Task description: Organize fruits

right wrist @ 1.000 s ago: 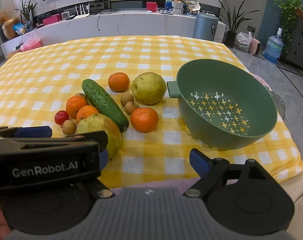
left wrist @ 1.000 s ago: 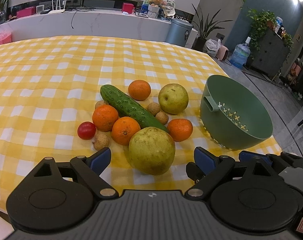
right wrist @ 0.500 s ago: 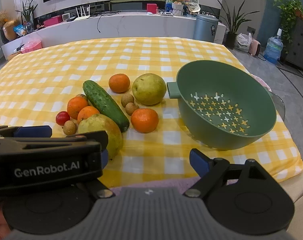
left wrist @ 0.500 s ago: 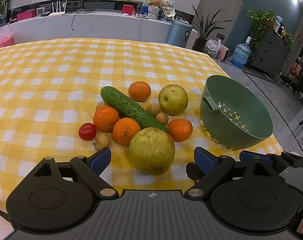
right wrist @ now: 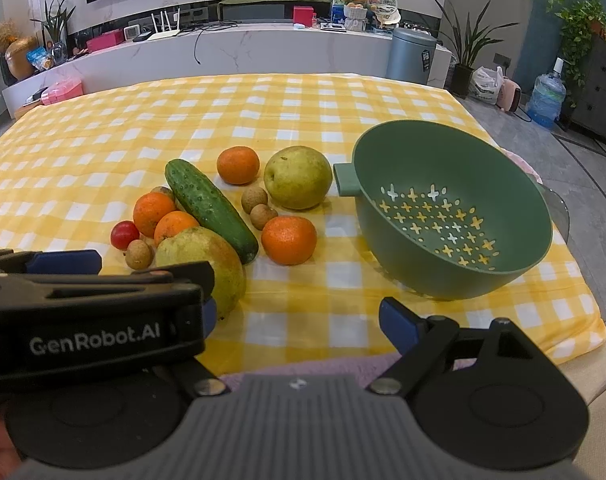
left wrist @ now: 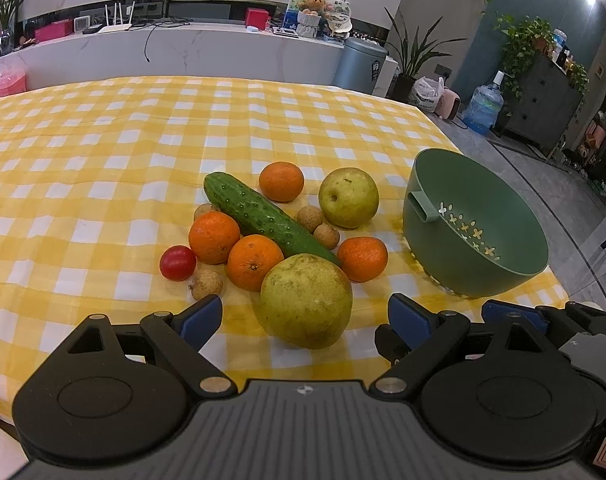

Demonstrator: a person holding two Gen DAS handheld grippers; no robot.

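A pile of produce lies on the yellow checked tablecloth (left wrist: 103, 152): a large near pear (left wrist: 306, 300), a far pear (left wrist: 348, 197), several oranges (left wrist: 255, 262), a cucumber (left wrist: 263, 216), a red tomato (left wrist: 177, 263) and small brown longans (left wrist: 207, 283). An empty green colander (left wrist: 475, 236) stands right of the pile, also in the right wrist view (right wrist: 451, 208). My left gripper (left wrist: 305, 320) is open, its fingers on either side of the near pear, apart from it. My right gripper (right wrist: 295, 320) is open and empty at the table's front edge, beside the left gripper (right wrist: 91, 312).
The table's right edge runs just past the colander, with grey floor (right wrist: 591, 184) beyond. A white counter (left wrist: 183, 56) with clutter stands behind the table. A bin (right wrist: 409, 56), plants and a water jug (right wrist: 546, 98) stand at the far right.
Both views have shifted slightly; the fruit pile sits a little lower in frame. The grippers stay open and no fruit has moved.
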